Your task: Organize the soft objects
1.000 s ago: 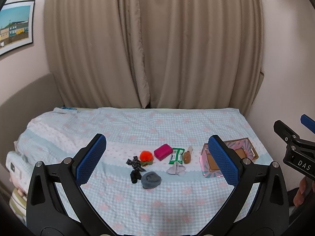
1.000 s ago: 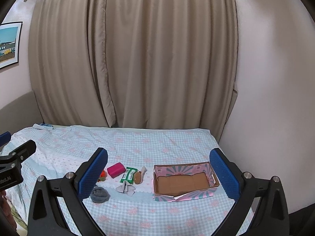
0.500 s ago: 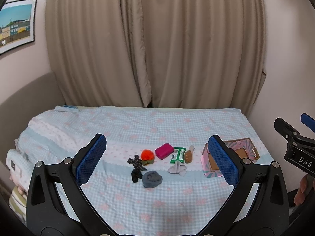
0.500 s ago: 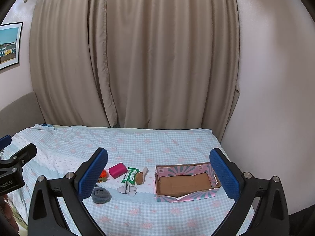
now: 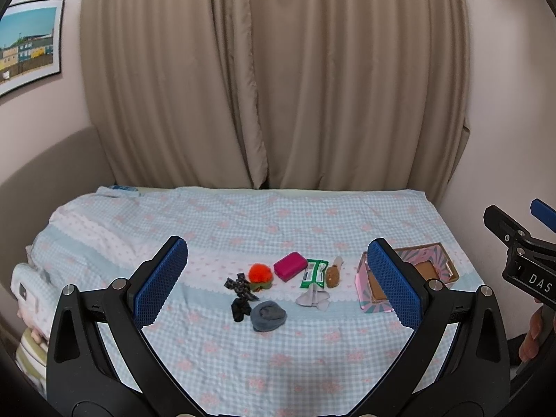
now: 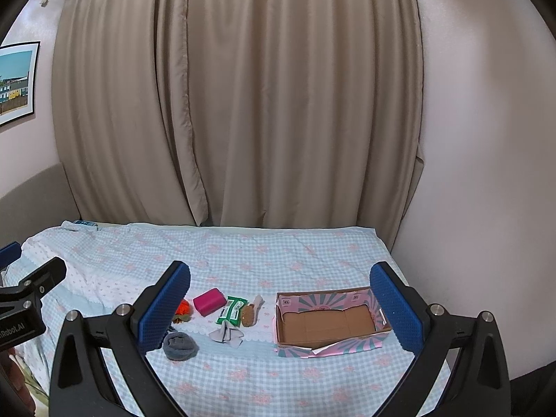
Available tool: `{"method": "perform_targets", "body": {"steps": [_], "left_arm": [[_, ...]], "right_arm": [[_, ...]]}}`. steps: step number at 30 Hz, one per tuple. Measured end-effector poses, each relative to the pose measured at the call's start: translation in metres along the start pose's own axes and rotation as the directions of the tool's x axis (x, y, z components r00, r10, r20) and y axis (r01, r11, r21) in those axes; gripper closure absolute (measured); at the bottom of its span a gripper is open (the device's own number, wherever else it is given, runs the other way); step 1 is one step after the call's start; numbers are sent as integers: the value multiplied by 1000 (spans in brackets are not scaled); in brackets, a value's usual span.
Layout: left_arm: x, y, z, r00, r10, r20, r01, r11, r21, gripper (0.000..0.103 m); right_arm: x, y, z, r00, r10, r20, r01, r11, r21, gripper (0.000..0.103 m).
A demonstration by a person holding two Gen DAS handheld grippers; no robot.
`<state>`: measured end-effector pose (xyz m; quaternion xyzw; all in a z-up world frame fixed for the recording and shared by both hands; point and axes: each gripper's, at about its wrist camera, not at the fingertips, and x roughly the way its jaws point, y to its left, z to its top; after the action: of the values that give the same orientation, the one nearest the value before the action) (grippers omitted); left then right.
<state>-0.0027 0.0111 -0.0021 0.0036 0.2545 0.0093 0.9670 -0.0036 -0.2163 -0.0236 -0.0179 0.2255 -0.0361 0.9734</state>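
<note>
A cluster of small soft things lies mid-bed: a grey rolled sock (image 5: 268, 315) (image 6: 179, 345), a black sock (image 5: 240, 308), a dark patterned cloth (image 5: 239, 286), an orange pompom (image 5: 260, 272) (image 6: 183, 308), a pink block (image 5: 290, 266) (image 6: 208, 300), a green packet (image 5: 314, 272) (image 6: 232, 310), a brown plush (image 5: 333, 275) (image 6: 248, 314) and a pale grey cloth (image 5: 312, 299) (image 6: 226, 334). An open pink cardboard box (image 6: 330, 323) (image 5: 432, 267) sits to their right, nothing inside. My left gripper (image 5: 278, 283) and right gripper (image 6: 279, 304) both hover open and well short of the objects.
The bed (image 5: 243, 222) wears a blue checked cover with pink flowers; beige curtains (image 5: 271, 76) hang behind it and a wall (image 6: 486, 139) runs along its right side. Pillows (image 5: 27, 288) lie at the left end. A hand (image 5: 531, 333) holds the right gripper's handle.
Both views have tilted up slightly, so the bed and objects sit a little lower in frame. Nothing on the bed has moved and both grippers stay open.
</note>
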Motion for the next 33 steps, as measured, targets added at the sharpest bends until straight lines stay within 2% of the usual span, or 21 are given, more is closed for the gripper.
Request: {"method": "perform_targets", "body": {"steps": [23, 30, 33], "left_arm": [[0, -2, -1, 1000, 13, -9, -13, 1000, -18, 0], [4, 12, -13, 996, 61, -58, -63, 998, -32, 0], [16, 33, -27, 995, 49, -90, -53, 998, -43, 0]], "right_arm": [[0, -4, -3, 1000, 17, 3, -17, 1000, 10, 0], [12, 3, -7, 996, 79, -38, -79, 997, 2, 0], [23, 18, -20, 993, 102, -54, -103, 995, -10, 0]]}}
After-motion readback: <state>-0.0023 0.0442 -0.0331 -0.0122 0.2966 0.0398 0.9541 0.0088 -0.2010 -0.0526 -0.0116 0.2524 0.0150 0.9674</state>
